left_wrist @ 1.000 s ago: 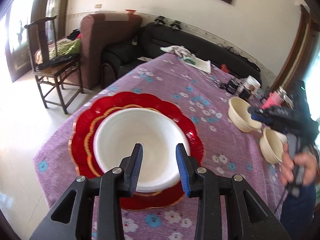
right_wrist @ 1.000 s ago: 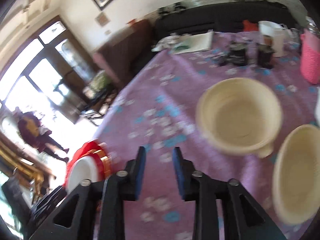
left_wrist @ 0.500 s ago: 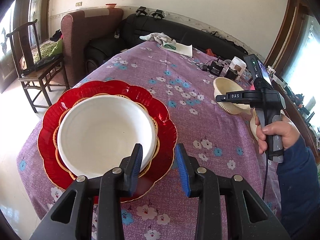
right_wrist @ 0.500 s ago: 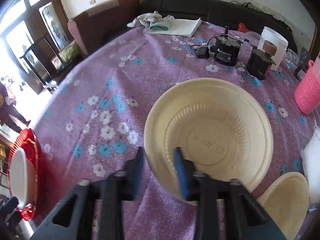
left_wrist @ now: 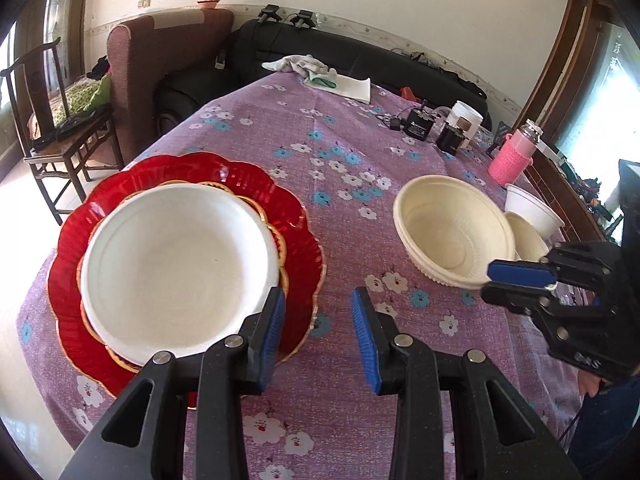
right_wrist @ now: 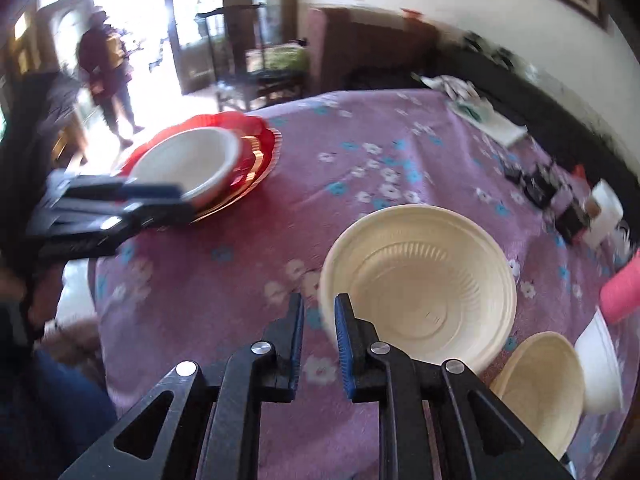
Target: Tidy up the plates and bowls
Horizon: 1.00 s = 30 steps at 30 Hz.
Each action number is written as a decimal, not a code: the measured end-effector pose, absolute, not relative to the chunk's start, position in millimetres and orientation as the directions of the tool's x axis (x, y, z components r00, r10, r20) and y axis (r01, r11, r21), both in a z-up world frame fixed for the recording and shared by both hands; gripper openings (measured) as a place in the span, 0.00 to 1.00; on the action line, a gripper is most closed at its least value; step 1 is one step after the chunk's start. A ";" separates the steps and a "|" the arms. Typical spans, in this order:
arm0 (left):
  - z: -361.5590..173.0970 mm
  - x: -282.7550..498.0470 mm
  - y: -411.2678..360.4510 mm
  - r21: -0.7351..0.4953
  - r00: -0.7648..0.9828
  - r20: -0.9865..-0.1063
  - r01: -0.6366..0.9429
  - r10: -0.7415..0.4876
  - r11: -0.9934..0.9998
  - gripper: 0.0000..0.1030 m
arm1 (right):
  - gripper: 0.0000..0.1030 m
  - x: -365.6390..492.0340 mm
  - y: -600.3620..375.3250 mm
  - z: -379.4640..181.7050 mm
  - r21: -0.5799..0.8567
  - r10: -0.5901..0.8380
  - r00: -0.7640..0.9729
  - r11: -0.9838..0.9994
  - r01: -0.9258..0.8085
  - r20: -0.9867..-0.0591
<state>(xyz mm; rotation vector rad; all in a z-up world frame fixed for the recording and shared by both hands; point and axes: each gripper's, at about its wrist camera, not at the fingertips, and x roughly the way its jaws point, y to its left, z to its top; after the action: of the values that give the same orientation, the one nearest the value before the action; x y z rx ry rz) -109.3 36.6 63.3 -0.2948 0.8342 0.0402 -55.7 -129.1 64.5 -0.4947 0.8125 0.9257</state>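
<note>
Right, my right claw has just been closing and now pinches the near rim of the big cream bowl, one pad inside, one outside; the left view shows the same grip from the side, pads clamped over the rim. I'd say the rim grip is there because the bowl is too wide to span, and it lets me lift and carry it over to the stack. The left claw hangs partly open with nothing between its pads, just over the near edge of the red plate, probably waiting to steady that stack. Containers: the red plate sits on the purple worktop with a smaller gold-edged plate on it and a white bowl on top, empty. The big cream bowl is empty too. Just beside it lie a small cream bowl, tilted and touching its wall, and a white bowl behind; both look empty. The pink bottle and black gear stand farther back, well apart.
</note>
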 end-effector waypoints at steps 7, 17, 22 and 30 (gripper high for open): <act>70.4 -87.5 13.2 -0.247 0.656 -0.745 -0.101 -0.122 0.964 0.34 | 0.48 -38.4 -208.3 87.5 0.191 0.587 0.503 0.750 -0.634 -0.635; 69.1 -16.3 -19.9 -0.227 0.625 -0.772 -0.100 -0.117 0.969 0.36 | 0.47 13.4 -266.1 65.0 0.458 0.597 0.507 0.803 -0.383 -0.622; 58.5 23.8 -19.6 -0.224 0.594 -0.797 -0.128 -0.106 0.966 0.36 | 0.47 3.7 -254.2 59.5 0.491 0.627 0.434 0.778 -0.391 -0.647; 37.1 62.0 -32.0 -0.237 0.543 -0.829 -0.129 -0.132 0.963 0.34 | 0.48 -0.1 -247.1 49.0 0.479 0.606 0.361 0.789 -0.384 -0.709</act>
<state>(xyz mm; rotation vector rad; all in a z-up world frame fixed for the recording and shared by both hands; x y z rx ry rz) 62.0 -32.0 37.1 -0.2852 1.0006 -0.0018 -0.1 -247.1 49.0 0.2480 1.0172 0.6460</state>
